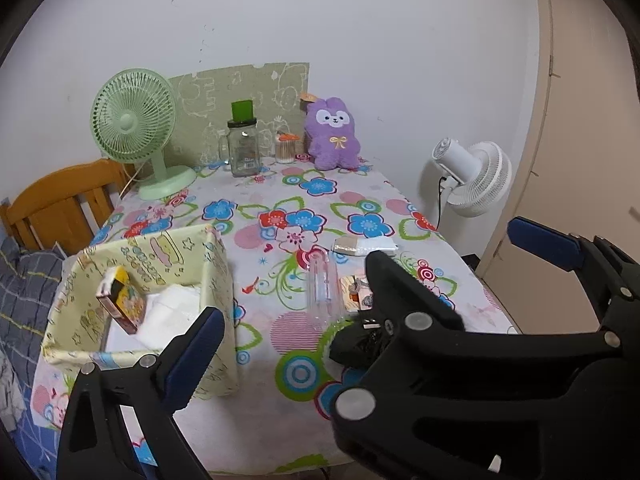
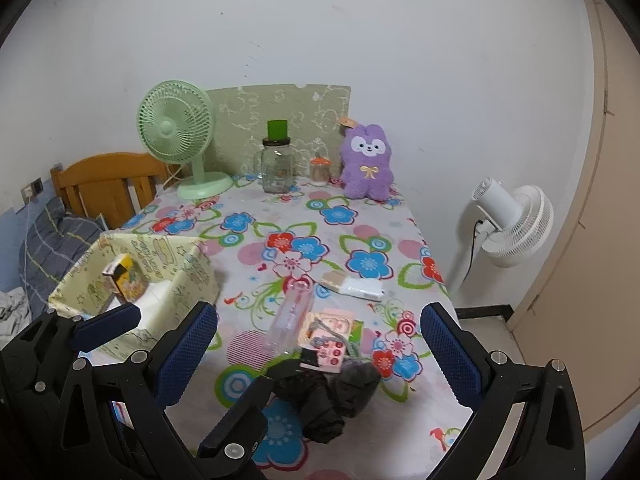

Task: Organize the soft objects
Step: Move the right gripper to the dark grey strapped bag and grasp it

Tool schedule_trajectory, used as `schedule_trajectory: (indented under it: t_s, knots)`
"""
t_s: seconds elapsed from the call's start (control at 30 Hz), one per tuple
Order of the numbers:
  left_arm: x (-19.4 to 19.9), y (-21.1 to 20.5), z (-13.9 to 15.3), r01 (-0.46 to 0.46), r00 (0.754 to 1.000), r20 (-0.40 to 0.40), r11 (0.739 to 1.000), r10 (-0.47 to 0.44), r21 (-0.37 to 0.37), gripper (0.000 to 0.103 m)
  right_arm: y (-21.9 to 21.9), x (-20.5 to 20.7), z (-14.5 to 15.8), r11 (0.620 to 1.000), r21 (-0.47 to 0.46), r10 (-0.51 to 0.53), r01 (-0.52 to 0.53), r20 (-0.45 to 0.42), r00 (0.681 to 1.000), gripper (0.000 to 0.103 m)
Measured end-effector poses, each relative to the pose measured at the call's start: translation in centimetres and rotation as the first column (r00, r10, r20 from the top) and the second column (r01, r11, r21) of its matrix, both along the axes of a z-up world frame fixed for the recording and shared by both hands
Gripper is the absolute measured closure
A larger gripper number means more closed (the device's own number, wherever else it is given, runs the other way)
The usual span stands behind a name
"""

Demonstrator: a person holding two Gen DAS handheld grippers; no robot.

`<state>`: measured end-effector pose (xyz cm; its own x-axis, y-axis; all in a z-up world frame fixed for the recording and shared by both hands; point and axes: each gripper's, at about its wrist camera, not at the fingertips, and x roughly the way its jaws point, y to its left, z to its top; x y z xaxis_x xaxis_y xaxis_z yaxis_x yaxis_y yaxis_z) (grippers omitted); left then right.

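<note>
Floral-clothed table [image 2: 320,216] against white wall [image 2: 320,40]

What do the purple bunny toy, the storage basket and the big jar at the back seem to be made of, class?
Purple bunny toy: plush fabric, fuzzy matte pile. Storage basket: apparently printed cloth, since its walls sag slightly; finish matte. Big jar: clear and glossy, probably glass, with the background showing through it.
</note>
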<state>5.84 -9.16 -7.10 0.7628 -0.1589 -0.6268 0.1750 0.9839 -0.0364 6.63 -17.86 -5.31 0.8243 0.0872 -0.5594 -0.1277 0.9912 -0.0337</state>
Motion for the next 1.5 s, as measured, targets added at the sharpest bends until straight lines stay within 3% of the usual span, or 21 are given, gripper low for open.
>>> schedule_trajectory:
  t_s: [0.1,0.37,0.6,0.83,1.13,1.33,1.5]
  knots:
    - [-0.2,-0.5,-0.6,-0.027,0.999,0.020,1.000,0.027,0.009,0.003,-0.7,0.1,-0.8,1.000,0.004,-0.008,0.008,-0.005,1.000,0.000]
    - [0.5,-1.9,-2.6,-0.026,1.000,-0.015,0.999,0.027,0.040,0.003,-2.3,0.6,-3.4,0.999,0.045,-0.028,0.031,-0.054,0.998,0.000]
    - [1.3,-2.9,-4.7,0.019,0.998,-0.067,0.998,-0.015,0.052,0.003,-3.1,1.2,-5.5,0.998,0.048,-0.045,0.049,-0.086,0.995,0.000]
    - [2.0,-3.4,-6.5,0.034,0.993,-0.117,0.998,-0.029,0.044,0.010,-3.9,1.8,-7.2,0.997,0.052,-0.055,0.062,-0.128,0.990,0.000]
    - [2.8,-4.2,-7.8,0.053,0.990,-0.137,0.997,-0.045,0.055,0.010,-4.9,2.5,-9.0,0.994,0.079,-0.066,0.081,-0.178,0.982,0.001]
    - [3.5,-4.2,-8.7,0.043,0.985,-0.169,0.997,-0.031,0.071,0.011,-4.9,3.5,-10.2,0.992,0.113,-0.033,0.062,-0.240,0.970,0.017]
    - [3.8,-4.2,-9.0,0.042,0.984,-0.176,0.995,-0.026,0.088,0.011,-4.9,4.4,-11.3,0.986,0.155,-0.007,0.054,-0.290,0.957,0.048]
